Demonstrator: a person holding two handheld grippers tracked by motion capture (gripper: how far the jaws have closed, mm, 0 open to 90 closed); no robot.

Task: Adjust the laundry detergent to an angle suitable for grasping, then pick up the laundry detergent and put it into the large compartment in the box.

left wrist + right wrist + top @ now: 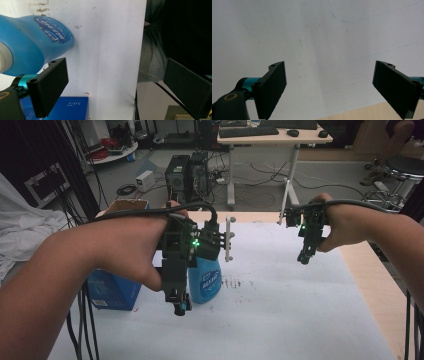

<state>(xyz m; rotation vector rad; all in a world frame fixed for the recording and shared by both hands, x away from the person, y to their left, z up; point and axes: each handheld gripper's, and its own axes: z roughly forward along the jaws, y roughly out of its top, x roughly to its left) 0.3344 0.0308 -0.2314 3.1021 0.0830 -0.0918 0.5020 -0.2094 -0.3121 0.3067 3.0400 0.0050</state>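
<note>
Blue plastic spray bottle (30, 42), dark blue oval label, upright on table

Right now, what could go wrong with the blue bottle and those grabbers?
The left gripper is open, and the blue bottle sits beside one jaw, not between them. Closing now would likely miss it, and nudging sideways might tip it. The blue box stands close by, so a swing that way could bump it. The right gripper hangs open above the white sheet, too far to help steady anything.
</note>
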